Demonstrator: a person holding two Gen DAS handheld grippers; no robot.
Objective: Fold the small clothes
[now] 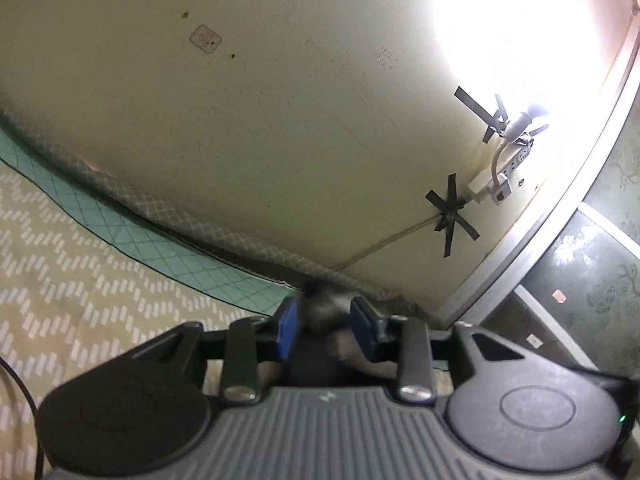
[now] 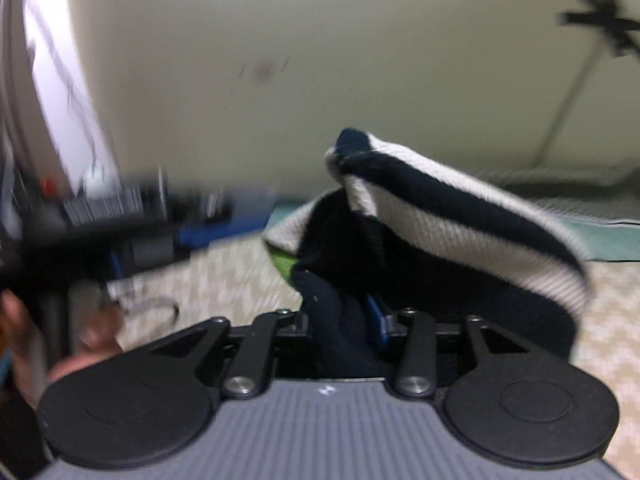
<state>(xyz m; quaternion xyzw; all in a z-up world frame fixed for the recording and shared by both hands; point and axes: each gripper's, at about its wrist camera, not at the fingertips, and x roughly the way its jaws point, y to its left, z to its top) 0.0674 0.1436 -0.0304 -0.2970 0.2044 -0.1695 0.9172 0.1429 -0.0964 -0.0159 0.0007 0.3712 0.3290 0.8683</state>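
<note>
My right gripper point(image 2: 344, 320) is matt black plastic with a ribbed grey body and shiny metal pivot pins; its blue pad looks like smooth rubber. The garment point(image 2: 440, 216) in it is ribbed knit cloth, cream and dark navy, soft and fuzzy. My left gripper point(image 1: 326, 330) has the same matt plastic and blue pads. The bedsheet point(image 1: 80, 280) under it is flat woven cloth; the far wall point(image 1: 280, 120) is dull, stained paint, with matt black tape point(image 1: 450, 216) on it.
</note>
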